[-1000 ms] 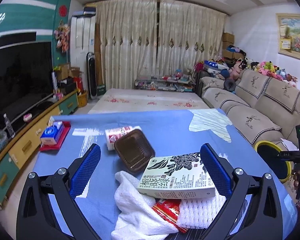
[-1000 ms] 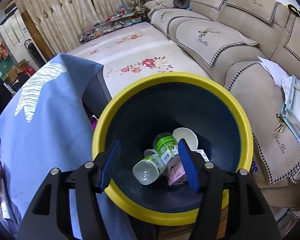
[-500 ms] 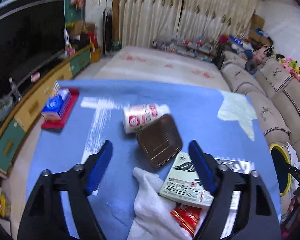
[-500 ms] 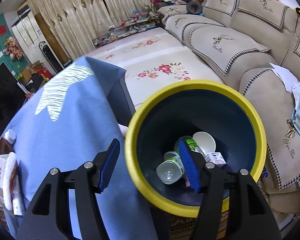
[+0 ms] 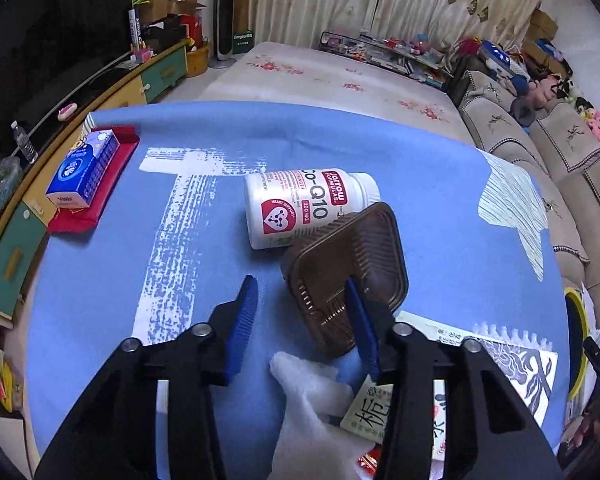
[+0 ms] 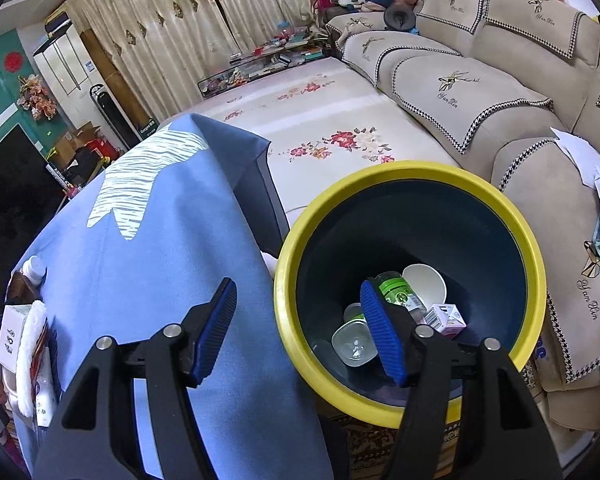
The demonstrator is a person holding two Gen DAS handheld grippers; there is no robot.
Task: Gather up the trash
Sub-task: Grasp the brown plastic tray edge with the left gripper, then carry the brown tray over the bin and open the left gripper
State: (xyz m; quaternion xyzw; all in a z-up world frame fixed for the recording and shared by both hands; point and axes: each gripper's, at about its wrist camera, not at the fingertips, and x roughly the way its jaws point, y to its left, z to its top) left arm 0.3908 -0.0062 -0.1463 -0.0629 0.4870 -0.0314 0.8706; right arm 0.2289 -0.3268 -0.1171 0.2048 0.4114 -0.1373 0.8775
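Observation:
A brown plastic tray (image 5: 364, 248) lies tilted on the blue tablecloth, leaning on a white supplement bottle (image 5: 300, 208) that lies on its side. My left gripper (image 5: 300, 286) points down at the tray's near left rim and its jaws are closing. The right finger (image 5: 358, 316) is over the tray's inside and the left finger (image 5: 246, 308) is outside it, not touching. My right gripper (image 6: 298, 292) stands open and empty over the edge of the yellow-rimmed bin (image 6: 412, 172), which holds a green-capped bottle (image 6: 400, 292), a white cup (image 6: 424, 280) and a small carton (image 6: 444, 318).
A blue tissue pack (image 5: 84, 168) sits on a red tray at the table's left. A white cloth (image 5: 312, 400) and a printed book (image 5: 460, 380) lie near me. The sofa (image 6: 480, 92) stands behind the bin, which shows at the table's right side (image 5: 576, 320).
My left gripper has moved forward and down over the book to the brown tray, and its jaws have narrowed. My right gripper has drifted from above the bin's middle toward the table edge.

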